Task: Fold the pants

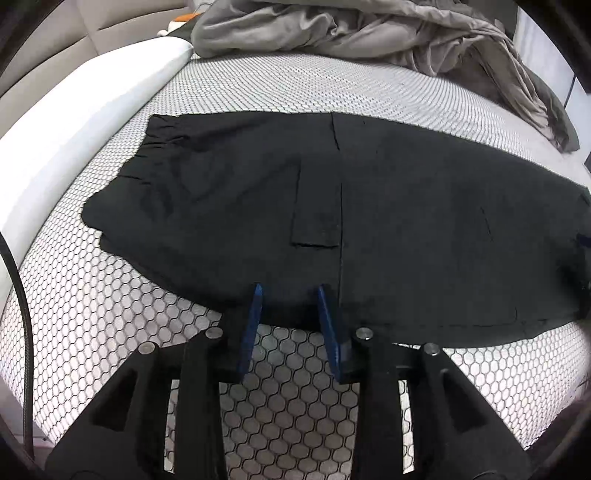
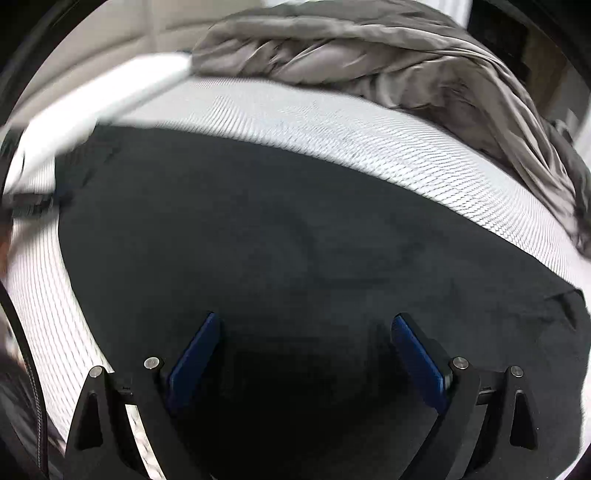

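Black pants (image 1: 406, 221) lie flat across the bed, with the gathered waistband at the left and a patch pocket (image 1: 317, 210) near the middle. My left gripper (image 1: 289, 293) hangs at the pants' near edge. Its blue pads (image 1: 255, 306) stand a little apart with nothing pressed between them, so it is open. In the right wrist view the pants (image 2: 295, 229) fill the middle, blurred. My right gripper (image 2: 306, 318) hovers over the dark cloth with its jaws spread wide and nothing between them.
The bed has a white cover with a honeycomb pattern (image 1: 288, 369). A crumpled grey duvet (image 1: 351, 33) lies along the far side and down the right. A white bolster (image 1: 92, 110) runs along the left edge. A dark cable (image 1: 22, 314) hangs at the near left.
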Demonstrator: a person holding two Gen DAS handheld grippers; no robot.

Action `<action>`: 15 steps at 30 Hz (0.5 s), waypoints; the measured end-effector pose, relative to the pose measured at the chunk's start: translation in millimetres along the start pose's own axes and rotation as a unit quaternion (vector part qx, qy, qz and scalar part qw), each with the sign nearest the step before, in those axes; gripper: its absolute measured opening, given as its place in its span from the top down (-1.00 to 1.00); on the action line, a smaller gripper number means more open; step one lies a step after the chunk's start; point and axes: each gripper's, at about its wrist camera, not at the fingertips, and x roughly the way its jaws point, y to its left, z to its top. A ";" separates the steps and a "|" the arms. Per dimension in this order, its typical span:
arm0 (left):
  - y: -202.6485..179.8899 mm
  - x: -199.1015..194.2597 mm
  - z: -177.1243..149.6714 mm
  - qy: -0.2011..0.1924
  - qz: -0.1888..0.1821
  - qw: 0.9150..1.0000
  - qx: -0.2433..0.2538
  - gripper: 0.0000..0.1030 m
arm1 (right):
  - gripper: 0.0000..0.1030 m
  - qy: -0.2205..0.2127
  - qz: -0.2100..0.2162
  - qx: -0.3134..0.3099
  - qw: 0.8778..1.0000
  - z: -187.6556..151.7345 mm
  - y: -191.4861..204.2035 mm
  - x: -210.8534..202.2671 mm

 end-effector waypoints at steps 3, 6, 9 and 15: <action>-1.2 -19.0 0.5 -0.022 -0.006 1.000 -0.016 0.45 | -0.86 0.005 -0.011 0.024 1.000 -22.5 -32.9 -3.3; -15.6 -31.4 5.1 -0.042 -0.031 0.999 -0.012 0.42 | -0.86 0.017 -0.054 0.081 0.995 -54.8 -85.6 -10.4; -61.3 -38.4 3.3 -0.049 -0.074 0.996 0.013 0.26 | -0.86 0.027 -0.115 0.114 0.986 -83.6 -126.8 -27.6; -176.9 -53.6 11.6 -0.071 -0.131 0.987 0.065 -0.38 | -0.84 0.041 -0.164 0.264 0.950 -145.7 -226.3 -50.5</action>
